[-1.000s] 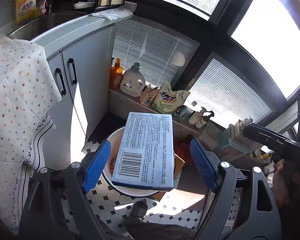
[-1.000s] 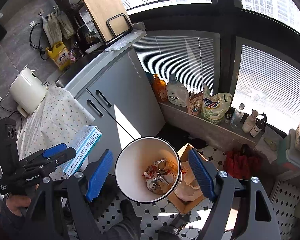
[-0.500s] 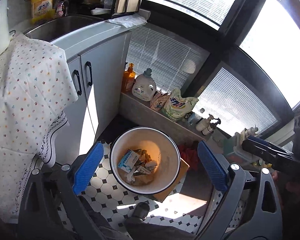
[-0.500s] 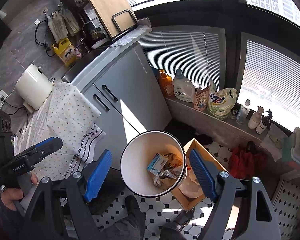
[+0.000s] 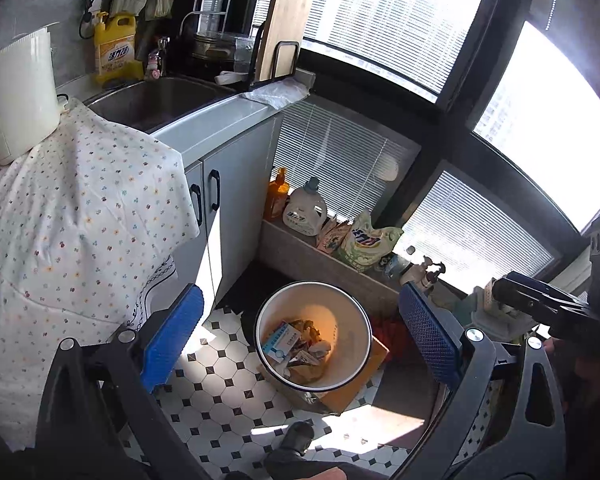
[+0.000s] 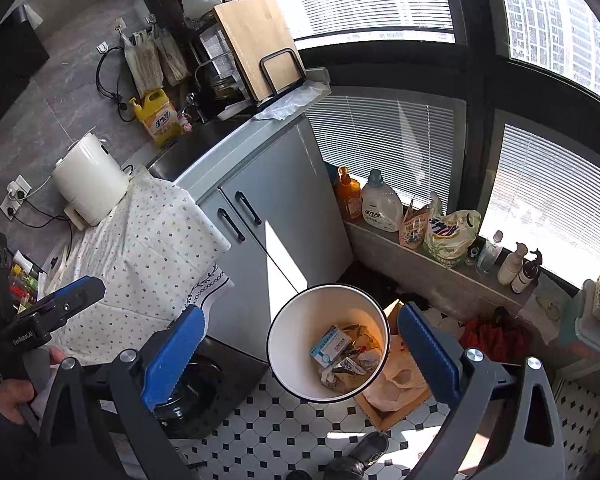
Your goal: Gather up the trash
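Note:
A white trash bin (image 5: 356, 316) stands on the tiled floor and shows in the right wrist view too (image 6: 284, 340). A blue and white box (image 5: 281, 340) lies inside it on crumpled wrappers; it also shows in the right wrist view (image 6: 331, 345). My left gripper (image 5: 300, 340) is open and empty, high above the bin. My right gripper (image 6: 300, 354) is open and empty, also above the bin. Each gripper shows at the edge of the other's view.
A grey cabinet (image 5: 236, 168) with a sink stands left of the bin. A floral cloth (image 5: 72, 220) covers a surface with a white kettle (image 5: 16, 92). Detergent bottles (image 5: 305, 210) line a low ledge. A cardboard box (image 6: 396, 396) sits beside the bin.
The blue box left my left gripper and dropped into the bin. Both grippers have risen and drawn back from the bin.

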`<state>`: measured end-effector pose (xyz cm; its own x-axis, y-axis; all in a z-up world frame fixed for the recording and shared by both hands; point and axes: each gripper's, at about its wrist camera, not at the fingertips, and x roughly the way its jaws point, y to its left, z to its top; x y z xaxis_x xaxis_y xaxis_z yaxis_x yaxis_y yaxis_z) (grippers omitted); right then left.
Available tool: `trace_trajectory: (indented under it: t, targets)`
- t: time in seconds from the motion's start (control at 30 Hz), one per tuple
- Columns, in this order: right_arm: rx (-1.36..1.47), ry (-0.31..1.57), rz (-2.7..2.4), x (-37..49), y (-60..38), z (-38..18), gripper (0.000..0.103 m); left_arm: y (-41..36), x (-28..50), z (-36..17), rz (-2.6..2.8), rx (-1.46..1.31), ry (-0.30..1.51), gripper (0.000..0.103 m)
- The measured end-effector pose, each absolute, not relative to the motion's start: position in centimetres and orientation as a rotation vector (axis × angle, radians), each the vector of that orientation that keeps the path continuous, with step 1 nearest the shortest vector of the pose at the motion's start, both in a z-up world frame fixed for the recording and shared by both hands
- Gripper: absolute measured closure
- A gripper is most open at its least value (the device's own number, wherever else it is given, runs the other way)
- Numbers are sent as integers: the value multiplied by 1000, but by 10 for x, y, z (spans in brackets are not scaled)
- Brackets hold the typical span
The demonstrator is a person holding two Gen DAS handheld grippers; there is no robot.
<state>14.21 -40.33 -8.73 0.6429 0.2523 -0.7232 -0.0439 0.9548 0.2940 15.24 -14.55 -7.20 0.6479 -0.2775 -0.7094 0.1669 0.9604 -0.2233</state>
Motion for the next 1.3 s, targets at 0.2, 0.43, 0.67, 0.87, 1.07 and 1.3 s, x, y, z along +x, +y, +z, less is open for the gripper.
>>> trace_trajectory:
  t: [0.2,0.43,0.67,0.87,1.07,1.3]
  targets:
    - [268,819,154,114,-373,-61,8,-113,121,-38,-225,-145,752,6]
    - [220,795,176,75,-330,-38,8,-66,67,-11,-199,-169,693,6]
    - [195,764,204,38,-296,-19,8,-28,18,7,-145,-171,634,6]
    - [183,728,225,11,-272,-15,8,-1,-18,11,-106,-181,600,6]
    - [163,706,253,-9,-253,-16,8,17,-47,9,-61,-180,571,6]
    - [163,699,276,-17,-239,-14,8,38,-71,11,-18,-185,566,6]
